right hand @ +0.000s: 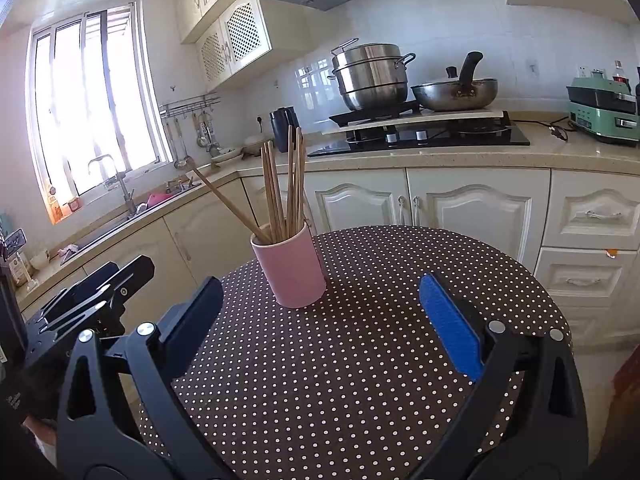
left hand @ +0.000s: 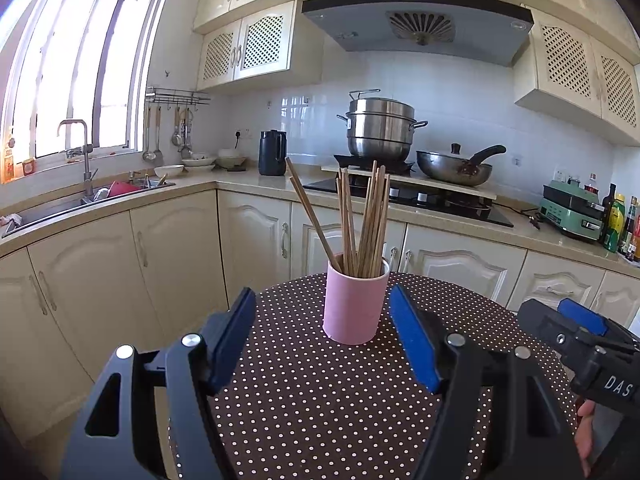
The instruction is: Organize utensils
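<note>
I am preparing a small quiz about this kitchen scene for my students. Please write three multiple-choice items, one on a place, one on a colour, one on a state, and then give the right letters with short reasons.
1. Where does the cup stand?
A. on the dotted table
B. in the sink
C. on the stove

2. What colour is the cup?
A. green
B. pink
C. black

3. How are the two claws?
A. both shut on chopsticks
B. left shut on the cup, right open
C. both open, holding nothing

Answers:
1 A: the cup rests on the table, in front of the counter.
2 B: its wall is pink, and the chopsticks stand inside it.
3 C: the left claw and the right claw both show wide gaps with only tablecloth between the fingers.
</note>
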Demonstrator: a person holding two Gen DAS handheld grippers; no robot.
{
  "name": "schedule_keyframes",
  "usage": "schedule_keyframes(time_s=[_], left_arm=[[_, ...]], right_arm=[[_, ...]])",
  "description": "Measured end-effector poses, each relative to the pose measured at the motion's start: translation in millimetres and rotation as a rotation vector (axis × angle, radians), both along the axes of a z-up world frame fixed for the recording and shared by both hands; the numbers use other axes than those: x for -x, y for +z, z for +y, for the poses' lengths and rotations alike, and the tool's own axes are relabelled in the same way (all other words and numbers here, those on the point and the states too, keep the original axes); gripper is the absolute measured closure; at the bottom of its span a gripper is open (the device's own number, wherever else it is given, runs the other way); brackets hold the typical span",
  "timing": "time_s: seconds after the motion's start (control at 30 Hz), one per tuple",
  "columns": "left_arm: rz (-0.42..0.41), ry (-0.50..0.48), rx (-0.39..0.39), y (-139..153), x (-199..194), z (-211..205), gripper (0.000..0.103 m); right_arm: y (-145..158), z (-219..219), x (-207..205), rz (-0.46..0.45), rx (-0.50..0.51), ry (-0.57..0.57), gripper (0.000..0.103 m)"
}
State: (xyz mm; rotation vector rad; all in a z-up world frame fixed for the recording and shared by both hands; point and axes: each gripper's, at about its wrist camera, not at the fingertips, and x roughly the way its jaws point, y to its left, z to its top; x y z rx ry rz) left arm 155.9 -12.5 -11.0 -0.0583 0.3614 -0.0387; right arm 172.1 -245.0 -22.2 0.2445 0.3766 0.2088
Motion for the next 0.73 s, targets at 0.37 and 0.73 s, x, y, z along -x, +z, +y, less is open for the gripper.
schedule_keyframes(time_s=[0.37,0.73], left_arm=[[-0.004,0.022,0.022,1.7,-3.1,3.7,0.034],[0.018,0.022,0.008,-0.8,-6.7,0.5,0.034]], right_arm=[[-0.5,-3.1,-3.6,0.006,-0.009,0.01,0.006],[-4.3,-7.7,-7.5,0.026,-0.033,0.001,0.006]])
